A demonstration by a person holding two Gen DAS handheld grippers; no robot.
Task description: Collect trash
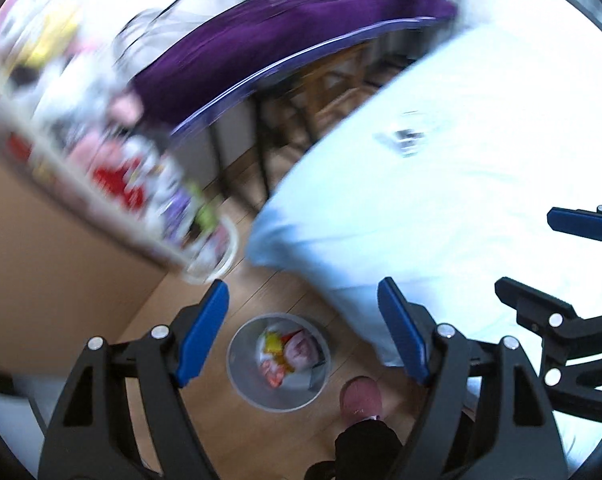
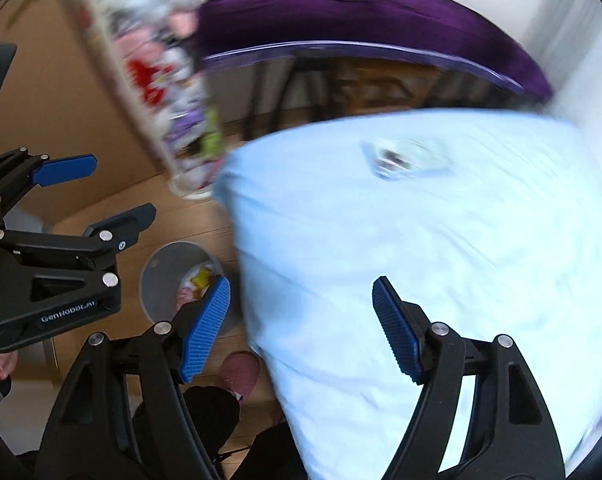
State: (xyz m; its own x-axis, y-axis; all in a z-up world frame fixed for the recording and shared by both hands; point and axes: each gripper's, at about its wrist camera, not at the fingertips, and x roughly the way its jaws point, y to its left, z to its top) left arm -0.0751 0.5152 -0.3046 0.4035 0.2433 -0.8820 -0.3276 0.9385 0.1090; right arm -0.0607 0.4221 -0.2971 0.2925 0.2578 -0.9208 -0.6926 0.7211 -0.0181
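Observation:
A grey round trash bin [image 1: 279, 362] stands on the wooden floor beside the bed, with colourful wrappers [image 1: 285, 354] inside; it also shows in the right wrist view [image 2: 169, 276]. A clear plastic wrapper [image 1: 405, 138] lies on the light blue bedsheet [image 1: 441, 208]; in the right wrist view the wrapper [image 2: 409, 158] is blurred. My left gripper [image 1: 303, 300] is open and empty above the bin. My right gripper [image 2: 301, 300] is open and empty over the bed's near edge.
A cluttered shelf [image 1: 113, 160] on a brown cabinet stands to the left. A purple cloth covers a table [image 1: 285, 36] with dark legs beyond the bed. The person's pink slipper [image 1: 361, 398] is next to the bin.

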